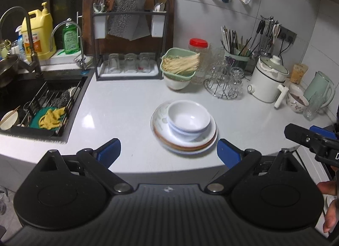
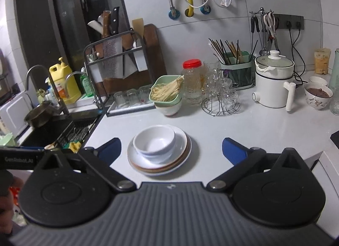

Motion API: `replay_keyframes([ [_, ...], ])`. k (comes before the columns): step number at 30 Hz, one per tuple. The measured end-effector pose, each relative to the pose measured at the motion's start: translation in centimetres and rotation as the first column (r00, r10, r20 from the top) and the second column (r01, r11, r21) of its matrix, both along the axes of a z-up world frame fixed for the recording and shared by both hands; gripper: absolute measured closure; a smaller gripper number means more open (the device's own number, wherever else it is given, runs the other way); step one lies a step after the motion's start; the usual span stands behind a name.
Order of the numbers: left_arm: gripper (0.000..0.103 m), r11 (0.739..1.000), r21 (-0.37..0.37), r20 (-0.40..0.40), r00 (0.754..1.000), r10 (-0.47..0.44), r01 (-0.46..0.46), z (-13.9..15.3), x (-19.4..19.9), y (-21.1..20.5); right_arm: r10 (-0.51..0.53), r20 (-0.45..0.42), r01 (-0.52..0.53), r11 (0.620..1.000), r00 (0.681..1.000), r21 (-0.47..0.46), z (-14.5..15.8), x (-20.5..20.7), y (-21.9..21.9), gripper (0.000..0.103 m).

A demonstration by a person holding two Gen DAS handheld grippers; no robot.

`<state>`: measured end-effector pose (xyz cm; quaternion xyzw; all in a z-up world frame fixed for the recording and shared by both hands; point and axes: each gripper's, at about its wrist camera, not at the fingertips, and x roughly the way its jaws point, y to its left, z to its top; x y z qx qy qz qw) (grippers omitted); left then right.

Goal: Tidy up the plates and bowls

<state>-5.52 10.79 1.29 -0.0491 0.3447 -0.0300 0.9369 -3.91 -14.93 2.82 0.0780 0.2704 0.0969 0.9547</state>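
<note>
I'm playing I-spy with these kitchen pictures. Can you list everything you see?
Bowl: one, white, on the plates.
Plates: stack, white and brown-rimmed, counter front.
Basket: one, green, holding noodles, on a bowl.
Jar: one, clear, red lid.
Glasses: several, clear, on wire stand.
Pot: one, white, right.
Chopstick holder: one, green, back.
Knife rack: one, black, by the sink.
Soap jug: one, yellow.
Left gripper: open, empty.
Right gripper: open, empty.
</note>
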Motion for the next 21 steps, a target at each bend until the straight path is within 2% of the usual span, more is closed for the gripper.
replay_keyframes([
  [4, 0.004, 1.000, 0.006, -0.008, 1.000, 0.014, -0.014, -0.8, -1.6, 0.0, -0.008, -0.022, 0.008, 1.000, 1.000, 0.030, -0.7, -1.2, -0.3, 0.000],
  [9, 0.004, 1.000, 0.017, -0.020, 1.000, 0.010, -0.009, -1.4, -2.8, -0.3, -0.003, -0.007, 0.004, 0.999, 1.000, 0.034, -1.0, -2.7, -0.1, 0.000],
  [21, 0.004, 1.000, 0.026, -0.036, 0.999, 0.016, -0.015, -1.9, -3.8, -1.0, 0.004, 0.002, -0.004, 1.000, 1.000, 0.030, -1.3, -3.8, -0.1, 0.000],
])
